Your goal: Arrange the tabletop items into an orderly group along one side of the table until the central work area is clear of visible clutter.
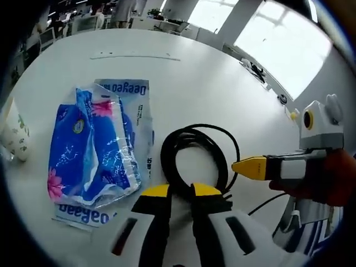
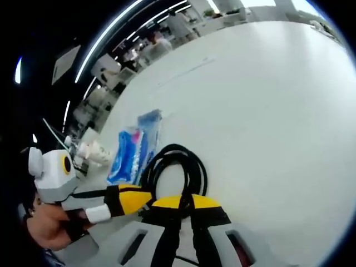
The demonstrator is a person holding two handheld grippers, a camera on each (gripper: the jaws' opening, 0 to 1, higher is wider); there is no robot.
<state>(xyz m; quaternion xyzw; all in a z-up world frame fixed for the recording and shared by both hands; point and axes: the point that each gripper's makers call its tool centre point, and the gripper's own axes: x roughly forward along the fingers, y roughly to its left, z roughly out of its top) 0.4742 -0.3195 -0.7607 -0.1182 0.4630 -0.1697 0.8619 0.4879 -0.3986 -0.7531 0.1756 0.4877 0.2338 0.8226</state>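
Observation:
A coiled black cable [image 1: 194,150] lies on the white table [image 1: 194,72] just ahead of my left gripper [image 1: 181,191]. Its yellow-tipped jaws are shut on the near part of the coil. My right gripper [image 1: 250,168] comes in from the right and meets the coil's right side. In the right gripper view my right gripper [image 2: 186,201] is shut on the black cable [image 2: 175,164], with the left gripper [image 2: 133,199] at the coil's left. A blue tissue pack [image 1: 94,150] lies flat to the left of the coil; the tissue pack [image 2: 130,153] sits beyond it in the right gripper view.
A paper cup [image 1: 14,136] stands at the table's left edge, past the tissue pack; the cup [image 2: 94,151] also stands behind the pack. A person's hand [image 1: 334,178] holds the right gripper. Bare table [image 2: 267,111] stretches far and right. Desks and windows lie beyond.

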